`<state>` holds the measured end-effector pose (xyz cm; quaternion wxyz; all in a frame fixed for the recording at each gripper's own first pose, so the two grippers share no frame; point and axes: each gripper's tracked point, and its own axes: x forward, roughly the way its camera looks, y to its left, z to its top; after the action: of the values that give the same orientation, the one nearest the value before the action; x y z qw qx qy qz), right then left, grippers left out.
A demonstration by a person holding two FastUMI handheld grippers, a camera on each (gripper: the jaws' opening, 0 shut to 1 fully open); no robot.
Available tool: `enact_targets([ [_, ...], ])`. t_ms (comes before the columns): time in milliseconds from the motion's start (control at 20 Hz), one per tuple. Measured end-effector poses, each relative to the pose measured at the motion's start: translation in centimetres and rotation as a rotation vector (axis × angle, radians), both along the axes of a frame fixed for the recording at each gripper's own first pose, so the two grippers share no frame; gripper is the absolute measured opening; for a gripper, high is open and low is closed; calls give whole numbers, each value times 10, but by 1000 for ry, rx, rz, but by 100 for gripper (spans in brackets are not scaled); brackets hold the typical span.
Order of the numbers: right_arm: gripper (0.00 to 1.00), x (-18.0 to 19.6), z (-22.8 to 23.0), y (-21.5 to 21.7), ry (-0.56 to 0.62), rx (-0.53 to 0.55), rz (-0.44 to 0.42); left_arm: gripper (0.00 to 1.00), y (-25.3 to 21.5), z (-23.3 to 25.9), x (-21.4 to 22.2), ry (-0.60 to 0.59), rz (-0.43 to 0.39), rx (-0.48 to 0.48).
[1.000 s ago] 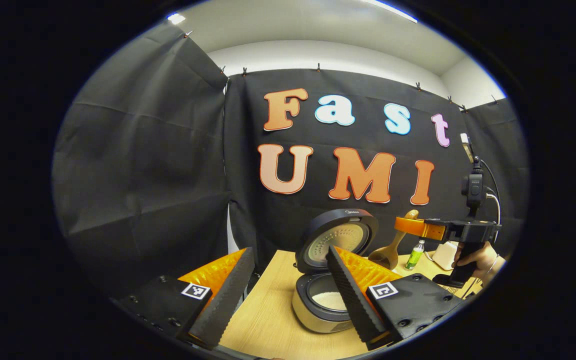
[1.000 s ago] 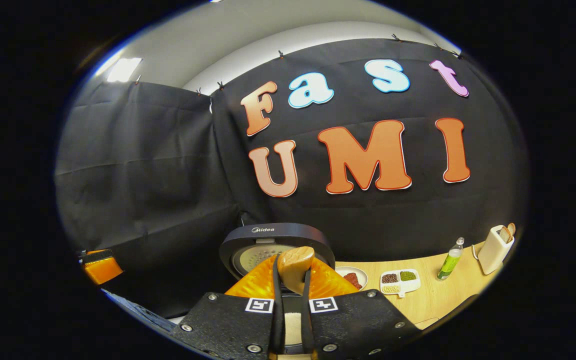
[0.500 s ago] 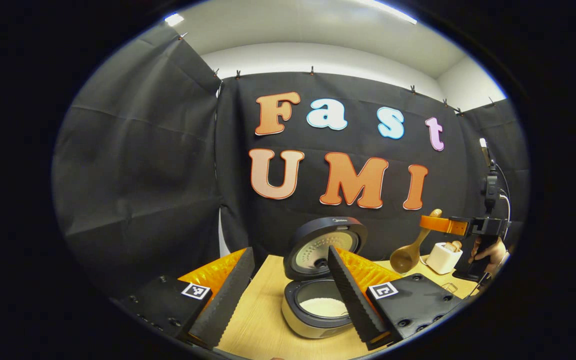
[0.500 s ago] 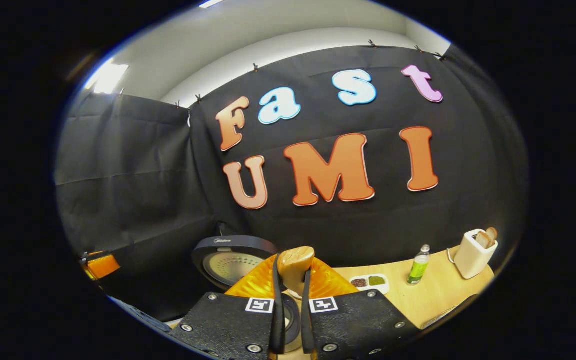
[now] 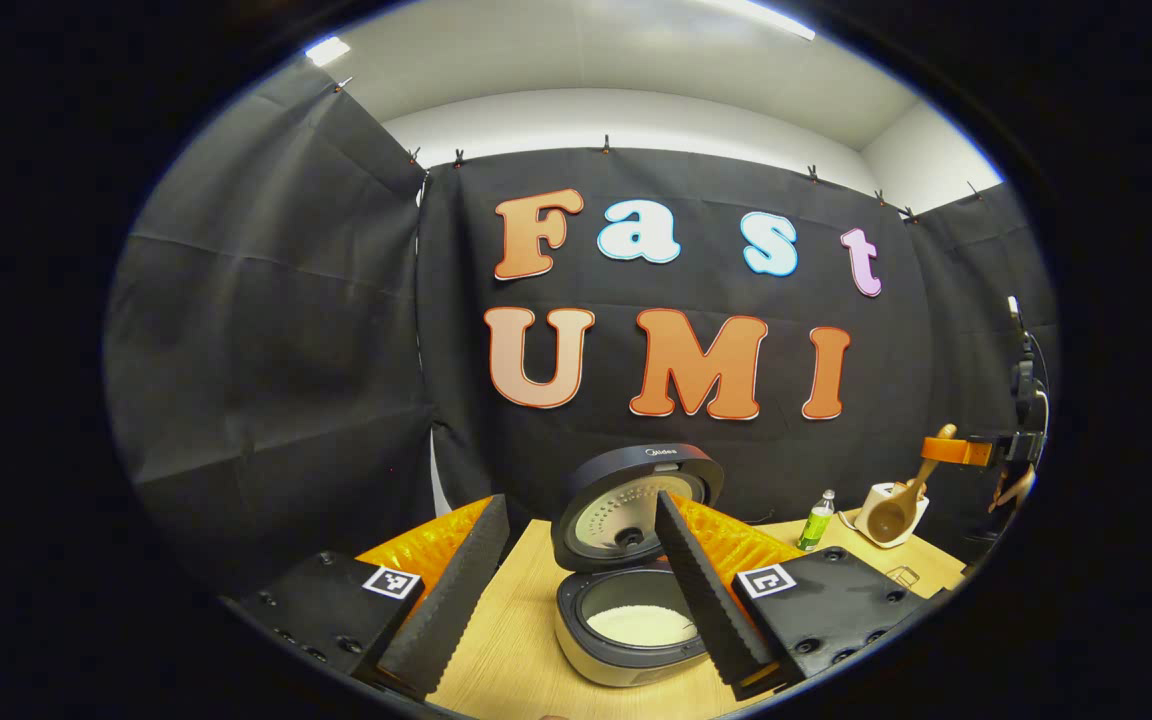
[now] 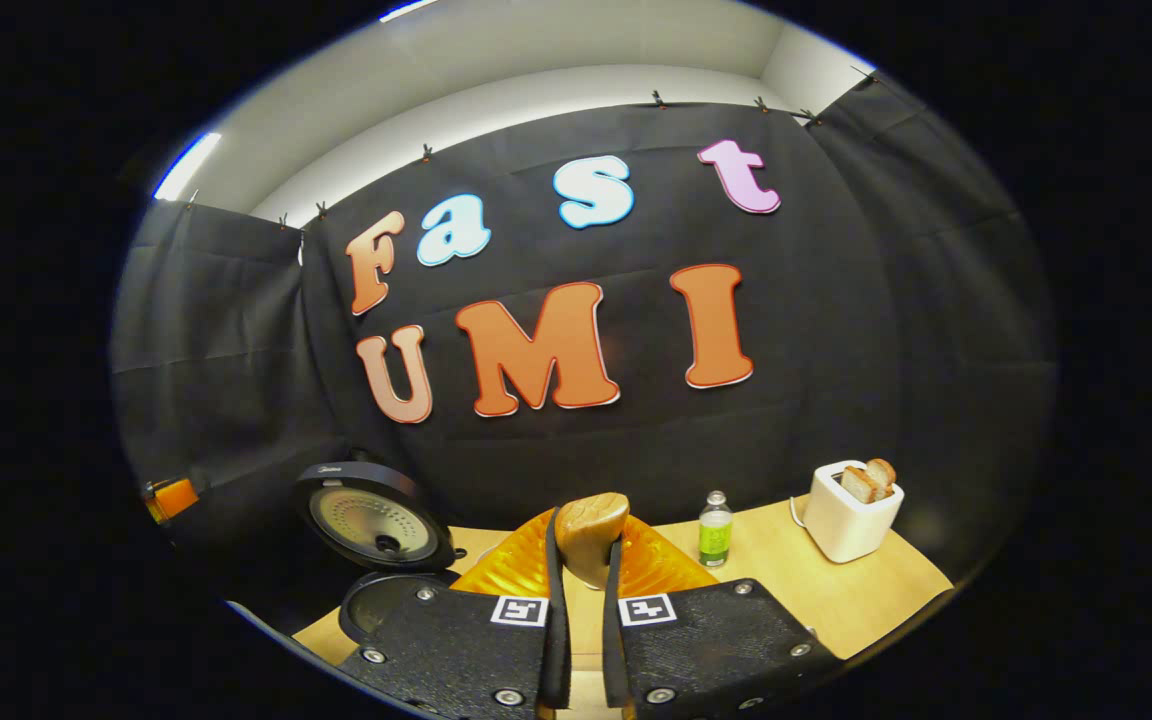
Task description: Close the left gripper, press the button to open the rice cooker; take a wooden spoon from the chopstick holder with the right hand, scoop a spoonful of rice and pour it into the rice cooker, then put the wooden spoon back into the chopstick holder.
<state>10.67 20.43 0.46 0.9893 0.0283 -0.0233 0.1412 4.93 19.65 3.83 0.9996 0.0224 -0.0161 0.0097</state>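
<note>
Your left gripper [image 5: 576, 590] idles, jaws apart, framing the rice cooker [image 5: 636, 625] just ahead on the tabletop [image 5: 516, 640]: lid up, white rice in the pot, so the pour looks done. Past its right jaw, the right gripper [image 5: 956, 450] hangs the wooden spoon [image 5: 891, 515] bowl-down over the white holder [image 5: 876, 500]. Your right jaws are clamped on the spoon's handle [image 6: 588, 530], likely kept tight for a straight drop. A second ago that spoon was beside the cooker; it has swung right, and the cooker now sits left of those jaws.

rice cooker [image 5: 626, 620] left on table [image 6: 836, 590] | bottle [image 6: 714, 528] middle | toaster [image 6: 848, 508] right
</note>
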Motion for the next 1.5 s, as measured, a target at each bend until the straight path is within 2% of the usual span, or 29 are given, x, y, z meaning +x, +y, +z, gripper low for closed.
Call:
enact_targets([
  [200, 12, 4, -17, -53, 37, -4, -66, 97, -11, 8, 3, -18, 23, 1],
  [500, 12, 13, -59, -111, 121, 19, -109, 97, -27, 17, -1, -39, 68, 3],
  [650, 12, 18, -92, -127, 183, 29, -114, 99, -28, 28, -9, -72, 108, 29],
  [950, 12, 42, -147, -152, 291, 94, -133, 99, -45, 31, -16, -55, 126, 51],
  [1250, 12, 68, -182, -161, 373, 166, -135, 99, -63, 35, -19, -45, 131, 96],
  [1500, 14, 70, -202, -173, 419, 257, -128, 100, -79, 35, -18, -36, 112, 99],
])
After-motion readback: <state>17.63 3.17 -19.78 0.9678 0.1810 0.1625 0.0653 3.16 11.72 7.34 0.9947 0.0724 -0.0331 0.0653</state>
